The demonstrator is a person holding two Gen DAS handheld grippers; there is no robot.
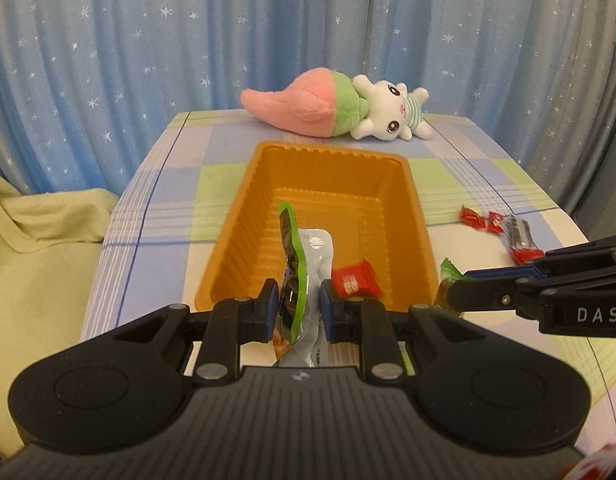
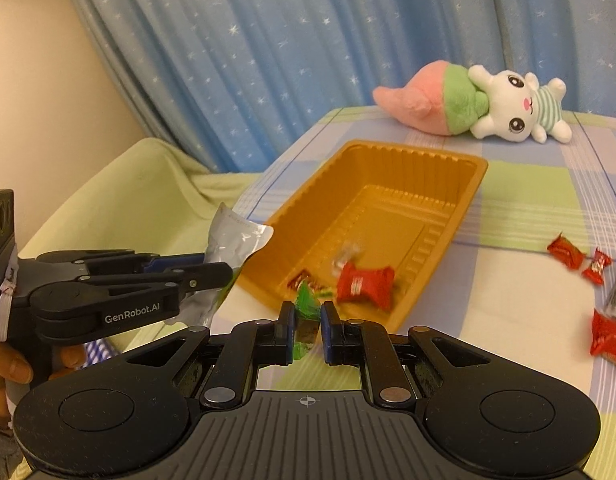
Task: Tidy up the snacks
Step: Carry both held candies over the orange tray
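Blue curtains with small white stars (image 1: 147,60) hang behind a table covered by a checked cloth (image 1: 163,216) in pale green, blue and white. On the middle of it stands an orange plastic tray (image 1: 243,216), long and deep, with ribbed walls. Inside lies a red snack packet (image 2: 364,286) near the front wall, and the far half of the floor is bare.

The left gripper (image 1: 299,309) holds a green and silver snack pouch (image 1: 303,272) upright between its pads, just above the near rim of the tray. The right gripper (image 2: 307,326) is closed on a small green candy wrapper (image 2: 305,308), also at the near rim, beside the left one.

On the cloth to the right of the tray, well apart from it, several red candies (image 2: 566,254) lie scattered. A plush rabbit with a pink carrot (image 1: 336,108) lies along the far edge of the table. Between the tray and the toy the cloth is open.
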